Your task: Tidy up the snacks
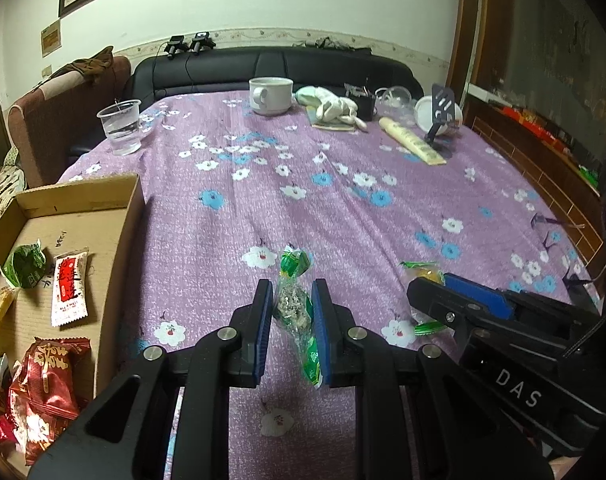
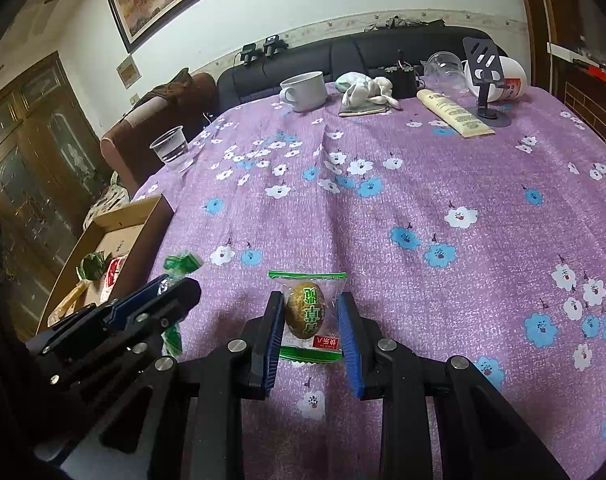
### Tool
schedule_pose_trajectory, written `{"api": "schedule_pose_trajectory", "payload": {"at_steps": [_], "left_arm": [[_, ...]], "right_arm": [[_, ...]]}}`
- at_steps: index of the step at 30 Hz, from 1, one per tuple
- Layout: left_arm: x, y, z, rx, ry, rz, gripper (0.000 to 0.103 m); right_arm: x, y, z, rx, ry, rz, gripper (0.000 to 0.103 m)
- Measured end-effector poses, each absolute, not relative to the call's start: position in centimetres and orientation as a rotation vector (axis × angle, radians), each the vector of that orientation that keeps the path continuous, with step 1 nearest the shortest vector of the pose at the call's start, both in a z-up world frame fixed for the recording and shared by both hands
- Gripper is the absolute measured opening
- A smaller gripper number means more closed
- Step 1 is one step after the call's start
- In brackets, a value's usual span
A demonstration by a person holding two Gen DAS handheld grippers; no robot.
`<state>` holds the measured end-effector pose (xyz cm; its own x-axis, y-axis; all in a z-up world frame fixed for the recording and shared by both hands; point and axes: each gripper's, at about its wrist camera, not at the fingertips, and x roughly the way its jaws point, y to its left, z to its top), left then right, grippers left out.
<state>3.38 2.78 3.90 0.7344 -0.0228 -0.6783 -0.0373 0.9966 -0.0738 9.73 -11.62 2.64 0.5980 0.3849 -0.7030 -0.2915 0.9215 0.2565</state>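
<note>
My left gripper (image 1: 292, 292) is shut on a green-ended clear snack wrapper (image 1: 293, 304), held upright just above the purple flowered cloth; it also shows at the left of the right wrist view (image 2: 175, 280). My right gripper (image 2: 311, 304) straddles a clear packet with green edges holding a brown egg-shaped snack (image 2: 305, 312); its pads (image 2: 277, 320) touch the packet's sides. That packet also shows in the left wrist view (image 1: 421, 270). A cardboard box (image 1: 131, 216) at the left holds several snacks, among them a red-and-white packet (image 1: 69, 288).
A plastic cup of water (image 1: 121, 128), a white mug (image 1: 269, 94), a white cloth (image 1: 335, 106), a cream tube (image 1: 413, 142) and a phone stand (image 1: 441, 114) sit at the table's far side. A black sofa (image 1: 263, 66) stands behind.
</note>
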Motion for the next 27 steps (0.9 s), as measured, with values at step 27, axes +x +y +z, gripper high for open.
{"api": "schedule_pose_trajectory", "payload": {"at_steps": [27], "left_arm": [[3.4,2.9,3.8,-0.078,0.717,0.064,0.017]], "right_arm": [[7.8,-10.5,4.6,-0.023,0.717,0.310,0.028]]}}
